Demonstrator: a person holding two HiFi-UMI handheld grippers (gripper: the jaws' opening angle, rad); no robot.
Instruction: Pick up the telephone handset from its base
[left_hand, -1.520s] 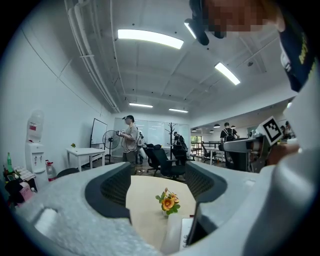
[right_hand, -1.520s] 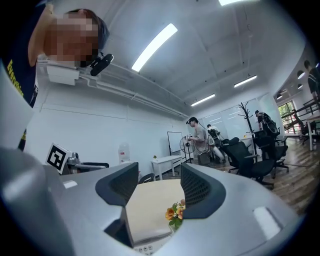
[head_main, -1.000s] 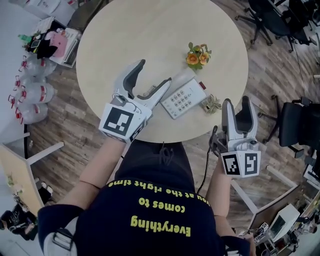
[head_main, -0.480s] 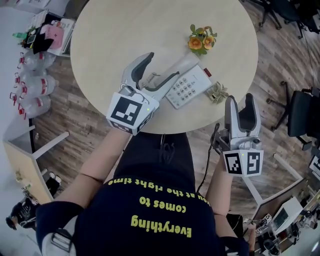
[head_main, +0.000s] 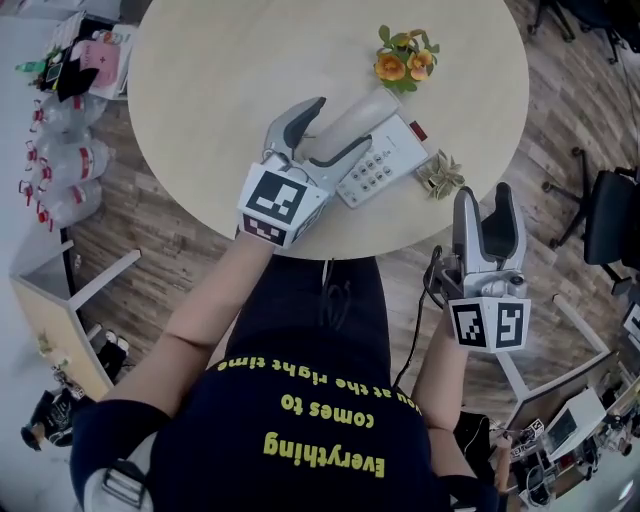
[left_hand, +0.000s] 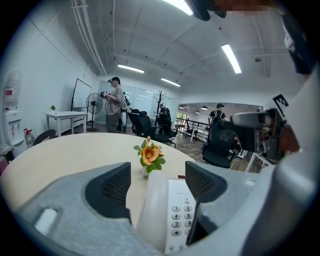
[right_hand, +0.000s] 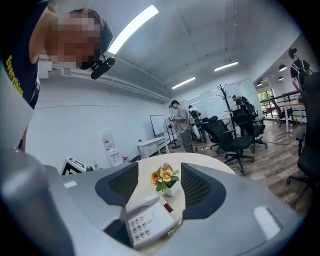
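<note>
Handset (head_main: 352, 115): in the head view, the end at the near side of the telephone base (head_main: 388, 158) is hidden under the left gripper (head_main: 338, 125); only the far end shows.
Left gripper view: the handset's near end is cut by the lower edge, and the base's right keypad column is behind one jaw. Cannot tell whether the pads touch the handset.
Key print is too small to read.
Small pale thing (head_main: 440, 175) just right of the base is too small to identify.
Right gripper view: the base's near-left corner is behind a jaw of the right gripper (head_main: 483, 197).
Table (head_main: 200, 100): the rim beyond the base is cut by the head view's top edge.
</note>
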